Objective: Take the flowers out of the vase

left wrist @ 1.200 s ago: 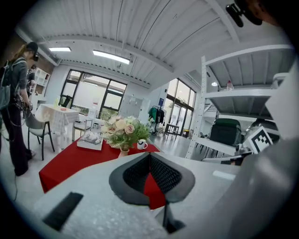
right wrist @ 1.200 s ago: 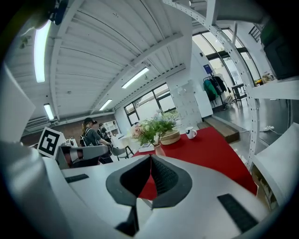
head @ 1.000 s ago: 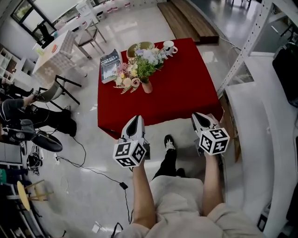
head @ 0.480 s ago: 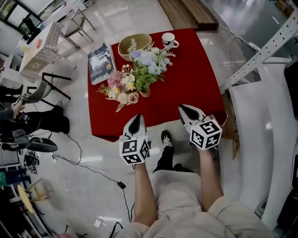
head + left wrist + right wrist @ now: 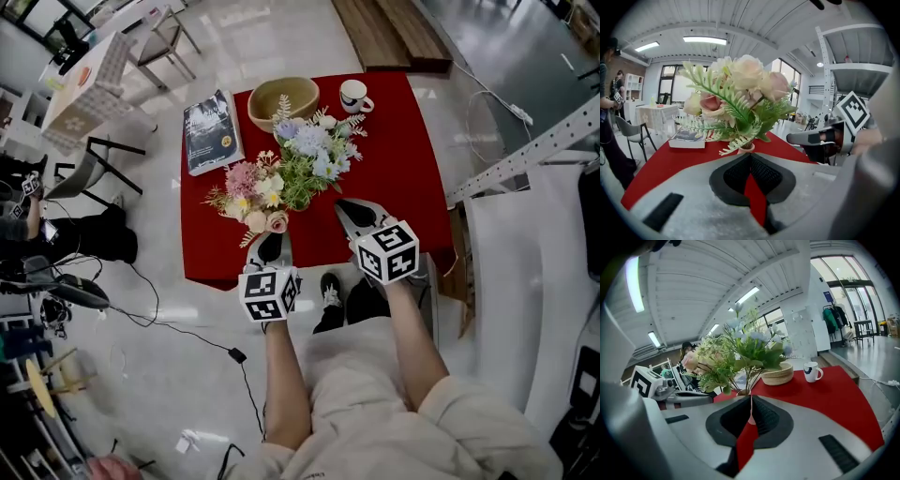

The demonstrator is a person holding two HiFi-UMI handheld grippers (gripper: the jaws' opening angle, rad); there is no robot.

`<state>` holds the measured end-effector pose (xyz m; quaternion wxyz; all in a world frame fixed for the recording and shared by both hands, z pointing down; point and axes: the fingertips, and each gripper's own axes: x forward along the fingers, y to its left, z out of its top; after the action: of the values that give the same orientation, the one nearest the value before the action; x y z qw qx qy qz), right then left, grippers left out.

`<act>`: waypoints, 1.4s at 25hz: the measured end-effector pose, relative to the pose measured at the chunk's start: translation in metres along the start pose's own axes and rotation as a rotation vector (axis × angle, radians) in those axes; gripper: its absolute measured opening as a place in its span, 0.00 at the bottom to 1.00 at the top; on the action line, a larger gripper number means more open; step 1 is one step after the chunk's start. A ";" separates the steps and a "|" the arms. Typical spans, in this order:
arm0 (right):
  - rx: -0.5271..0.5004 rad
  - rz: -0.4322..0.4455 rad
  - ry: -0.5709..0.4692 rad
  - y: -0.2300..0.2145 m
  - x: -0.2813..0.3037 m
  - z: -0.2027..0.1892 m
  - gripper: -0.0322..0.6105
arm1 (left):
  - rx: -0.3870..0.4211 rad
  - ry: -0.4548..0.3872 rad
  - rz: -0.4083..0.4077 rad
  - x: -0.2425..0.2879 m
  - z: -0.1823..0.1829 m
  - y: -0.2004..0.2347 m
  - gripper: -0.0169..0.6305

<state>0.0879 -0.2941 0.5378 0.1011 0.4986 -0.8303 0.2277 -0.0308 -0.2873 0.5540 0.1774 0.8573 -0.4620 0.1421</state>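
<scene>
A bunch of pink, cream and blue flowers [image 5: 291, 173] with green leaves stands upright in a small pinkish vase [image 5: 746, 148] on the red table [image 5: 403, 169]. The blooms hide the vase in the head view. My left gripper [image 5: 270, 246] is over the table's near edge, just short of the pink blooms, jaws shut and empty. My right gripper [image 5: 352, 211] is over the cloth right of the bouquet, also shut and empty. In the left gripper view the flowers [image 5: 740, 93] fill the middle above the jaw tips [image 5: 750, 155]. The right gripper view shows the flowers [image 5: 740, 352] straight ahead.
A book [image 5: 208, 131] lies at the table's far left. A woven bowl [image 5: 283, 97] and a white mug [image 5: 356, 94] stand behind the flowers. A metal shelf frame [image 5: 525, 159] runs along the right. Chairs and a seated person are at the left.
Both grippers have moved forward from in front of the table to its near edge, the right one now over the cloth. The bouquet sits closer to them.
</scene>
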 end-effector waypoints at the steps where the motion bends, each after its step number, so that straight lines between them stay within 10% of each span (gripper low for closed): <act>1: -0.012 0.010 0.011 0.000 0.006 0.002 0.06 | -0.004 0.005 0.008 0.002 0.002 0.001 0.04; 16: -0.022 0.291 0.106 -0.004 0.053 -0.010 0.08 | -0.120 -0.029 0.226 0.002 -0.008 -0.021 0.04; 19: -0.009 0.340 0.099 0.000 0.067 -0.009 0.23 | -0.138 -0.048 0.253 0.005 -0.011 -0.015 0.04; 35: -0.063 0.362 0.004 0.016 0.107 0.014 0.16 | -0.137 -0.072 0.324 -0.001 -0.008 0.024 0.04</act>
<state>0.0229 -0.3778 0.5633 0.0756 0.3374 -0.9129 0.2171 -0.0519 -0.2952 0.5647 0.1935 0.7622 -0.6085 0.1064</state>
